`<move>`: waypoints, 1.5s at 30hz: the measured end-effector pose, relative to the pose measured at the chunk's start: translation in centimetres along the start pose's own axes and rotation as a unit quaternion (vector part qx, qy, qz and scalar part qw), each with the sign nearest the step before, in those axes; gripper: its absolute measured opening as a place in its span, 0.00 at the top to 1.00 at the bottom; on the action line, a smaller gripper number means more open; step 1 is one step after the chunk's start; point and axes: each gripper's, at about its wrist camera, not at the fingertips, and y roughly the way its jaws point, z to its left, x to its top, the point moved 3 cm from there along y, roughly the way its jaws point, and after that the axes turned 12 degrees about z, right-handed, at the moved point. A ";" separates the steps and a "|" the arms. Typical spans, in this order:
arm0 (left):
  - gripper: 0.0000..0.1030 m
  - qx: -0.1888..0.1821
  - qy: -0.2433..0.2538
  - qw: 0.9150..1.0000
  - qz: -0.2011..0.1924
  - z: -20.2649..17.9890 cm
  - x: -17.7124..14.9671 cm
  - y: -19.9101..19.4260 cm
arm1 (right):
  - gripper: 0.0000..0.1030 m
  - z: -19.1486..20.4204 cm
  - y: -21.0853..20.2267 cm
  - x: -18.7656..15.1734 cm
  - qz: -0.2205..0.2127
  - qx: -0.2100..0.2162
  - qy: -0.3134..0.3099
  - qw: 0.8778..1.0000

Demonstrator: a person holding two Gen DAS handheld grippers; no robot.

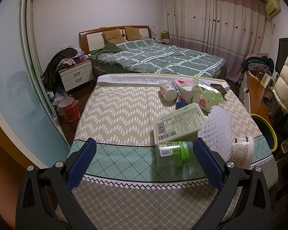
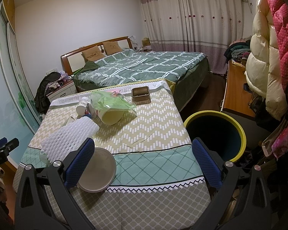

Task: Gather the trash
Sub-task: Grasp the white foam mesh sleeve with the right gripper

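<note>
Trash heaped on table, overlapping, labels illegible; both tools spread wide, empty.

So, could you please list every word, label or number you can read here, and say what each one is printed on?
"WISH YOU HAV", upside down and cut off: white border of the tablecloth.
Flat green package: barcode and dense print, too small to read.
Clear jar with green lid: label illegible.
Paper cup: print too small.
White bottle: label blurred.
</note>
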 end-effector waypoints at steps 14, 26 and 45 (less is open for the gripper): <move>0.04 0.017 -0.016 1.000 0.002 2.0 0.8 0.9 | 0.06 3.7 3.4 1.1 0.021 0.028 -0.022 0.999; 0.04 0.025 -0.023 0.999 0.010 3.1 1.0 2.6 | 0.06 10.9 7.9 3.3 0.045 0.074 -0.067 0.994; 0.04 0.024 -0.019 0.999 0.017 3.6 1.3 4.3 | 0.54 14.0 13.6 2.4 0.151 0.097 -0.091 0.980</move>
